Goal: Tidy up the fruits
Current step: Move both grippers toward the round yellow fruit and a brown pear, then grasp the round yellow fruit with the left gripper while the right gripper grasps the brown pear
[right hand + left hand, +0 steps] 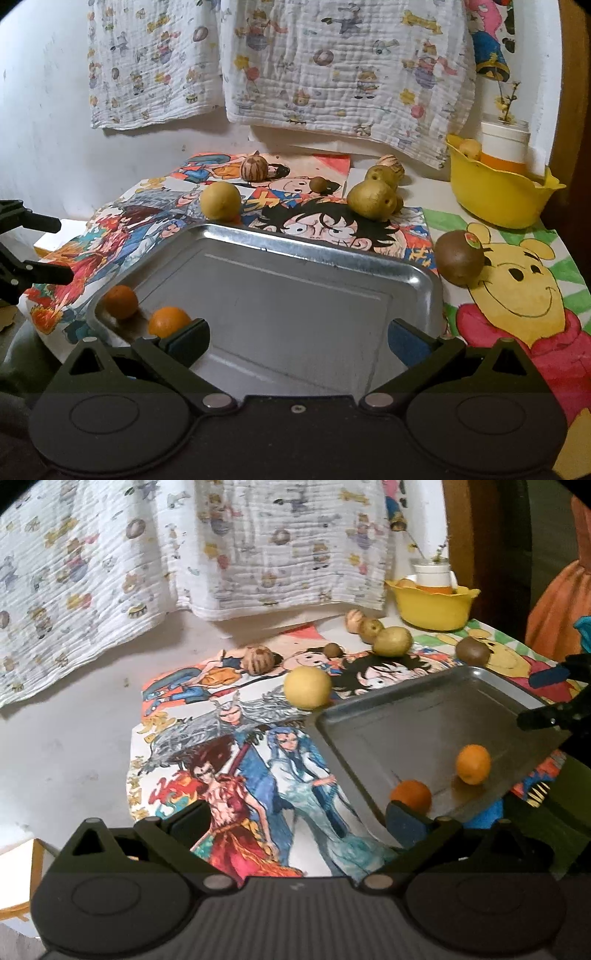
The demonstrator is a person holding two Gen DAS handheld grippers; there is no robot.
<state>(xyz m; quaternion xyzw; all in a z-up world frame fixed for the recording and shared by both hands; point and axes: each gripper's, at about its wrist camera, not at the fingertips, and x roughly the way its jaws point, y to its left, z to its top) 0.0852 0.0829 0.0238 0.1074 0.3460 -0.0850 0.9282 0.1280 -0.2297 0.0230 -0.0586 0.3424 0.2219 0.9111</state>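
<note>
With its jaws spread and empty, the left gripper [295, 819] hangs beside the metal tray [424, 280], where two oranges [120, 301] already sit in a corner, while the equally spread, empty right gripper [299, 338] faces pears [371, 199] and a kiwi [459, 257] lying on the mat, likely awaiting collection.

Illumination is dim, soft and warm-toned. The metal tray [295, 273] shows pale glare along its far rim and faint fruit shadows at its left corner. Fisheye distortion bends straight lines away from the tray, with black vignetting in the corners. The left wrist view is slightly motion-blurred; fine detail is soft in both views
</note>
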